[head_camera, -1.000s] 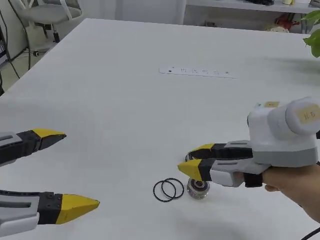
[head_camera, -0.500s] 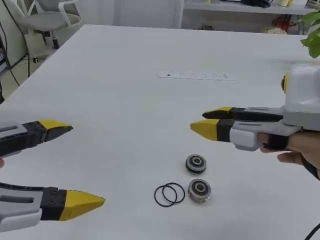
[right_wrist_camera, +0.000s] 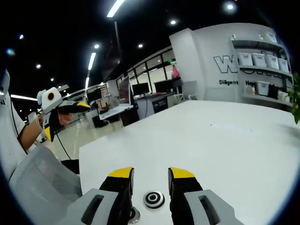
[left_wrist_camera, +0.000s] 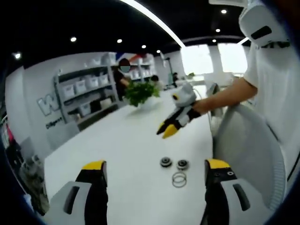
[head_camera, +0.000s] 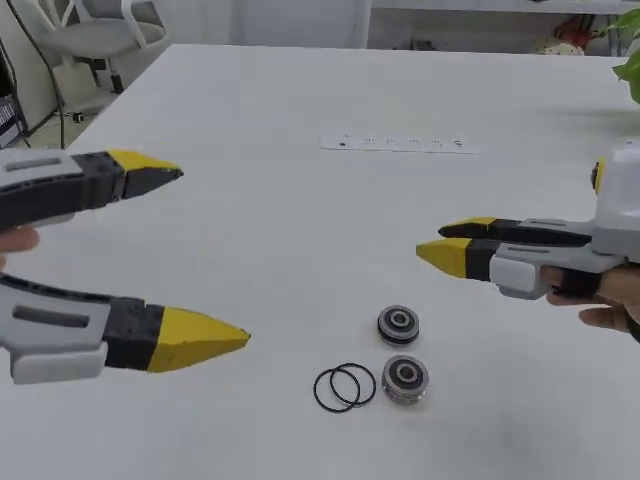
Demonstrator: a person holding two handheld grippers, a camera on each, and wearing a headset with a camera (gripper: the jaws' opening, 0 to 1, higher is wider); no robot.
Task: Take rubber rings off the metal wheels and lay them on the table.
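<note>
Two metal wheels lie on the white table, one (head_camera: 398,325) just behind the other (head_camera: 404,379). Two thin black rubber rings (head_camera: 345,386) lie overlapping just left of the nearer wheel. My right gripper (head_camera: 450,243) hovers above and right of the wheels, its jaws a narrow gap apart and holding nothing. In the right gripper view a wheel (right_wrist_camera: 153,198) shows on the table past that gap. My left gripper (head_camera: 190,255) hangs wide open at the left, well clear of the parts. The left gripper view shows both wheels (left_wrist_camera: 166,162) (left_wrist_camera: 183,164) and the rings (left_wrist_camera: 178,178) ahead.
A flat white power strip (head_camera: 398,144) lies further back on the table. An office chair (head_camera: 90,25) stands beyond the far left corner. Green plant leaves (head_camera: 628,70) reach in at the right edge.
My right gripper has risen off the wheels and drawn back to the right, leaving a second wheel on the table. The left gripper has come up and forward, still open.
</note>
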